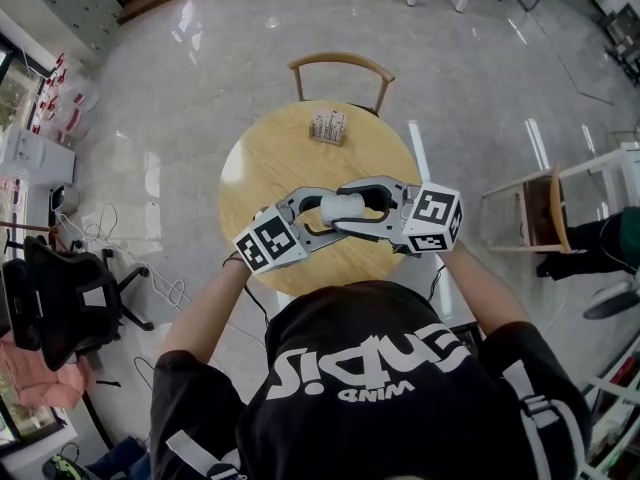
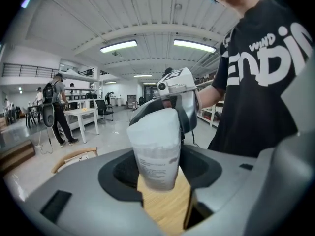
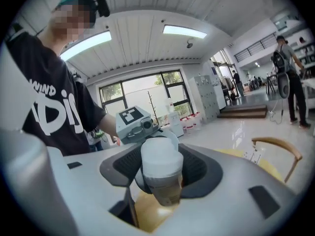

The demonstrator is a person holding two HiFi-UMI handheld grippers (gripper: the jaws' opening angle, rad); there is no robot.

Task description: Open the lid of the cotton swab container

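The cotton swab container (image 1: 340, 206) is a clear plastic tub with a white lid, held in the air over the round wooden table (image 1: 270, 158). My left gripper (image 1: 322, 211) comes in from the left, shut on the tub's labelled body (image 2: 157, 163). In the left gripper view the tub leans left with its lid (image 2: 153, 127) uppermost. My right gripper (image 1: 352, 208) comes in from the right, and its pads sit against both sides of the white lid (image 3: 161, 161). Below the lid shows the clear body (image 3: 167, 193). Each gripper faces the other across the tub.
A small rack of items (image 1: 328, 126) stands at the table's far side, in front of a wooden chair (image 1: 340, 68). Another wooden chair (image 1: 545, 208) is to the right and a black office chair (image 1: 60, 298) to the left. Cables lie on the floor at left.
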